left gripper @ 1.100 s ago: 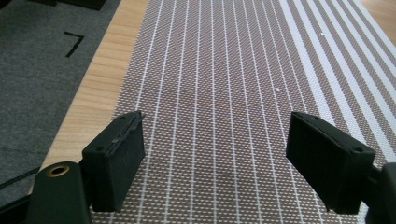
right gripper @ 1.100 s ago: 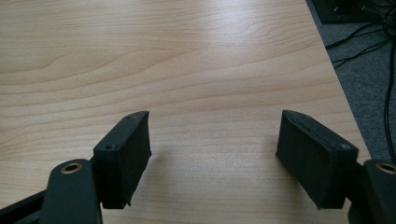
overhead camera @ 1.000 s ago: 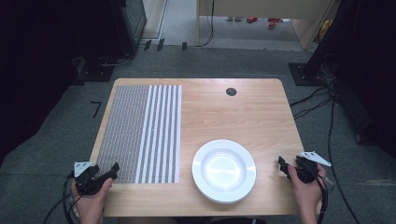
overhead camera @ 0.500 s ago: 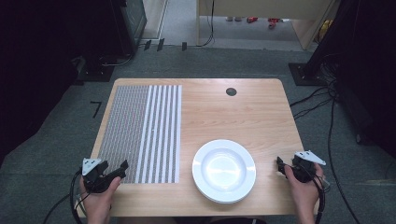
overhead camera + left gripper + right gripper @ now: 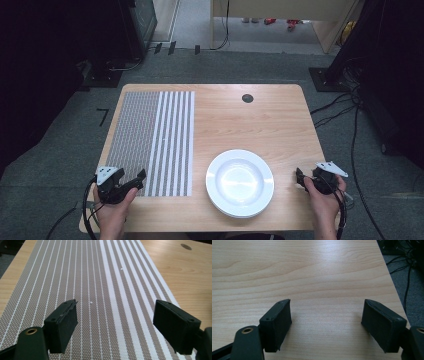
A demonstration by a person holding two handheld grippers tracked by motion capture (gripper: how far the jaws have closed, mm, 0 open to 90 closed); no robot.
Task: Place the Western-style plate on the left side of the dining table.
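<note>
I see both grippers gaping, empty: left gripper (image 5: 139, 177) over the placemat (image 5: 150, 140) near corner could snag and ruck it toward the plate (image 5: 240, 183); right gripper (image 5: 299, 177) idles.

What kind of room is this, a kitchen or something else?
Probably a lab or recording studio, not a kitchen: cables trail over grey carpet, dark equipment stands surround a lone table, and a person holds tongs.

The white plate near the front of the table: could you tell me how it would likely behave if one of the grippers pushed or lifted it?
The white plate looks glazed and rigid, so it would probably slide on the smooth wooden table rather than bend. Its glossy rim may be slippery, and it is likely breakable if dropped.
</note>
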